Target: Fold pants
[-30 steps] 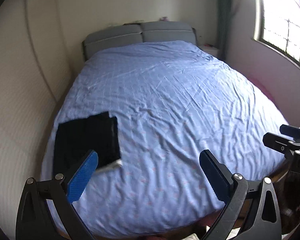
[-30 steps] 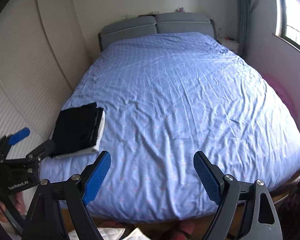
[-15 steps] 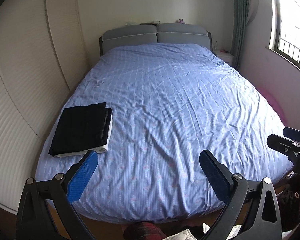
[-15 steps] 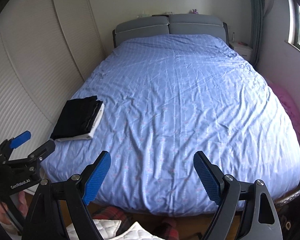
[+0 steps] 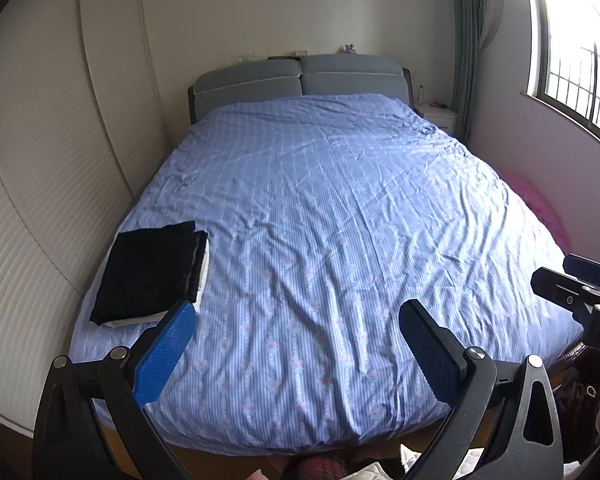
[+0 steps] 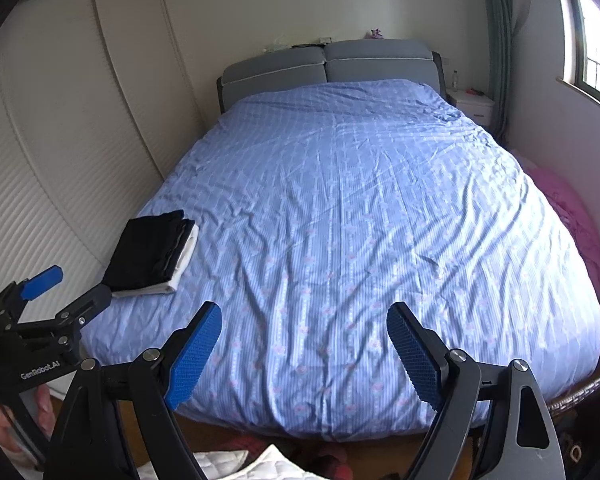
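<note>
Fold appears complete: black fabric pants (image 5: 150,270), folded rectangular, rest on blue striped bedspread (image 5: 340,240); left gripper (image 5: 296,338) and right gripper (image 6: 304,340) released, empty.

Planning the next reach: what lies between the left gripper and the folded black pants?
Only bare blue bedsheet. In the left wrist view, the open left gripper hangs just short of the folded black pants; nothing else lies between them.
</note>
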Tool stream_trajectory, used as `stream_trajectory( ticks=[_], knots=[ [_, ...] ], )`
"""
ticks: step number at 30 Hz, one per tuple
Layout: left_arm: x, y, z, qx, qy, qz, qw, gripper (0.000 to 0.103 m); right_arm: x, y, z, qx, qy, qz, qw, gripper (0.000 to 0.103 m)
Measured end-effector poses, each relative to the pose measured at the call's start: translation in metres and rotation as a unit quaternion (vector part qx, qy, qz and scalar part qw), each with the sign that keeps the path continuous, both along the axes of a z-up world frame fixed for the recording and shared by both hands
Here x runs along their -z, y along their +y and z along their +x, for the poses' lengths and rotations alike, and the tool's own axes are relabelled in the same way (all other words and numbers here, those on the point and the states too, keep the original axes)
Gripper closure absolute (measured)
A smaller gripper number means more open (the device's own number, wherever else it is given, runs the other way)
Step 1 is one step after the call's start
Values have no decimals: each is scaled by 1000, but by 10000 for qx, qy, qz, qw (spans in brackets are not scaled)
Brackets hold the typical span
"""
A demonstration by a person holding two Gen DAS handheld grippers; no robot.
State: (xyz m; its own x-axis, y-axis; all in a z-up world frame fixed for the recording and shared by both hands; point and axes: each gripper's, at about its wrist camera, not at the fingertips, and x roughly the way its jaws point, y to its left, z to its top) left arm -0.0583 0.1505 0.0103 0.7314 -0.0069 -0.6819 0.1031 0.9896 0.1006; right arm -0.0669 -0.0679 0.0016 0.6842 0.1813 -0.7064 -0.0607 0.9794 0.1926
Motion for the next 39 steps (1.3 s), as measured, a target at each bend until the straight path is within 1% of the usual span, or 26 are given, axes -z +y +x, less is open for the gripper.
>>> stream_trajectory(
  ticks=[7,21,39],
  knots=[
    [-2,-4,-1,-12,18,-20,10000,0,1,-2,2,34,-61,-12,10000,17],
    [-10,-7,1,2,-178,-38,9998,0,0,2,4,19,-104,-63,9999,17],
    [-9,-9,6,-71,-141,-86,9998,0,2,0,6,-3,-43,-94,9999,17]
  ],
)
